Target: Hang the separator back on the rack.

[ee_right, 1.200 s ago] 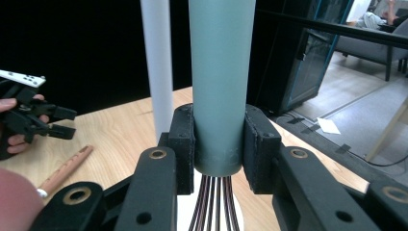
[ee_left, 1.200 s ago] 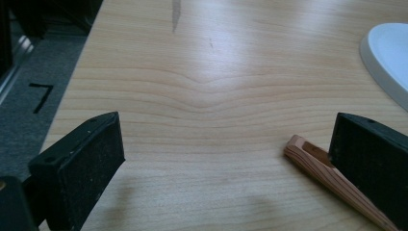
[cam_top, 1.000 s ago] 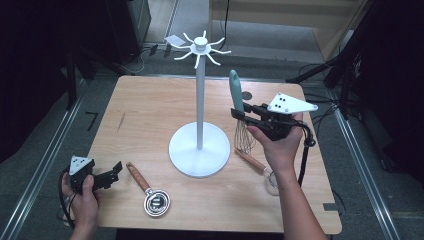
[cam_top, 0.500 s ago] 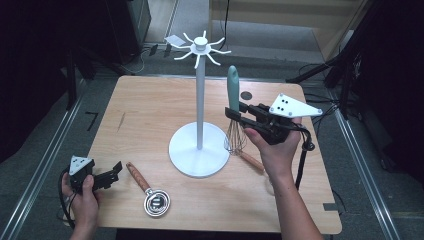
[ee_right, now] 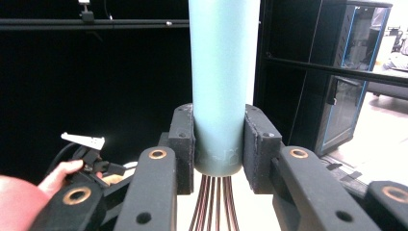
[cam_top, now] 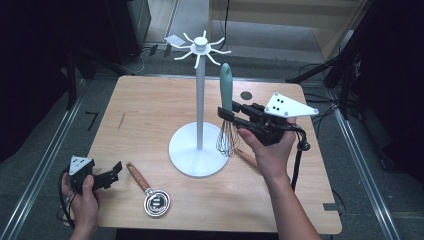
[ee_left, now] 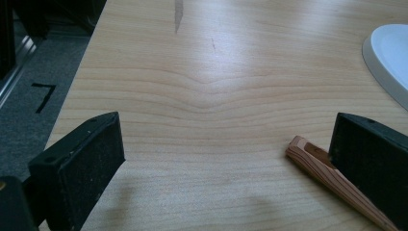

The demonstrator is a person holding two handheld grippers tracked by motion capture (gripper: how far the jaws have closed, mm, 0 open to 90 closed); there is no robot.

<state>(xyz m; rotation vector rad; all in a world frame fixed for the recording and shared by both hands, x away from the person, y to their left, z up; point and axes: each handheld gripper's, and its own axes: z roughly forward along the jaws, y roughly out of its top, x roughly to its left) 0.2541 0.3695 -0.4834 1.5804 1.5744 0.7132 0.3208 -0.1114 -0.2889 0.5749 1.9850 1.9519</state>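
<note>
We have the whisk (cam_top: 227,120) upright, teal handle up, just right of the white hook stand (cam_top: 199,100), clamped at the handle's base by the right gripper (cam_top: 226,116). We judge the hanging step underway: next, lift it to a hook. The left gripper (cam_top: 116,172), near left, rests open and empty by the wooden-handled strainer (cam_top: 148,191).

Black "7" mark on the grey floor (cam_top: 60,130) left of the table (cam_top: 150,105)

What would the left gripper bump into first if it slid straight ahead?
Probably the wooden handle of the small strainer: its tip already lies just inside one jaw of the open left gripper. Beyond it stands the white stand's base.
</note>
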